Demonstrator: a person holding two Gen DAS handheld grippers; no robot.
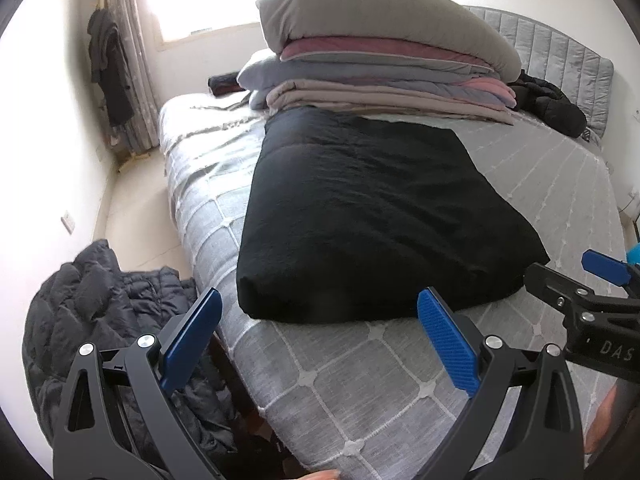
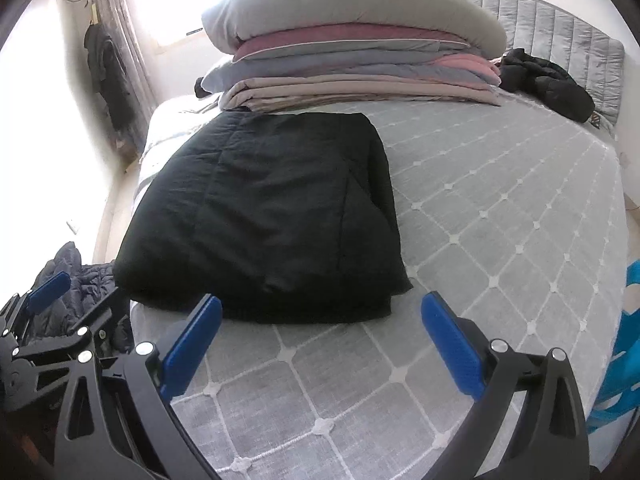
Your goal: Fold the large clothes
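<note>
A large black padded garment [image 1: 372, 216] lies folded into a thick rectangle on the grey quilted bed [image 1: 360, 392]; it also shows in the right wrist view [image 2: 260, 216]. My left gripper [image 1: 320, 316] is open and empty, just short of the garment's near edge. My right gripper [image 2: 322, 320] is open and empty, near the garment's front right corner. The right gripper also shows at the right edge of the left wrist view [image 1: 592, 292], and the left gripper at the left edge of the right wrist view [image 2: 60, 304].
A tall stack of folded quilts and a pillow [image 1: 380, 64] sits at the bed's far end. A black jacket [image 1: 556, 104] lies by the headboard. A dark puffer jacket [image 1: 100, 312] lies on the floor left of the bed. A blue object [image 2: 624, 344] is at the right.
</note>
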